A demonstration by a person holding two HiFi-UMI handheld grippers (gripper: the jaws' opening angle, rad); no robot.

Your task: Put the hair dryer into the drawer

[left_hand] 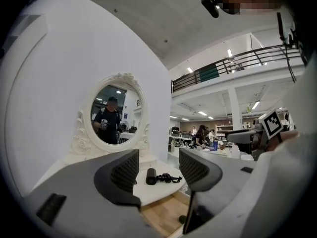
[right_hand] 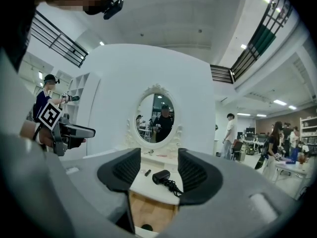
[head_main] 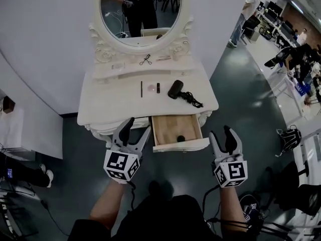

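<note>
A black hair dryer (head_main: 175, 89) lies on the white dressing table (head_main: 115, 104) with its cord (head_main: 192, 100) coiled to its right. Below it the wooden drawer (head_main: 173, 126) stands pulled out, a small black round thing (head_main: 180, 138) inside near its front. My left gripper (head_main: 139, 125) is open and empty in front of the table, just left of the drawer. My right gripper (head_main: 221, 132) is open and empty to the drawer's right. The left gripper view shows the dryer (left_hand: 151, 176) between the open jaws, far off. The right gripper view shows the dryer (right_hand: 161, 177) above the drawer (right_hand: 148, 212).
An oval mirror (head_main: 141, 11) tops the table; a thin dark stick (head_main: 141, 88), a pink disc (head_main: 151, 89) and a small dark tube (head_main: 158, 88) lie left of the dryer. A white cabinet (head_main: 20, 129) stands left. People, desks and chairs (head_main: 296, 59) fill the right.
</note>
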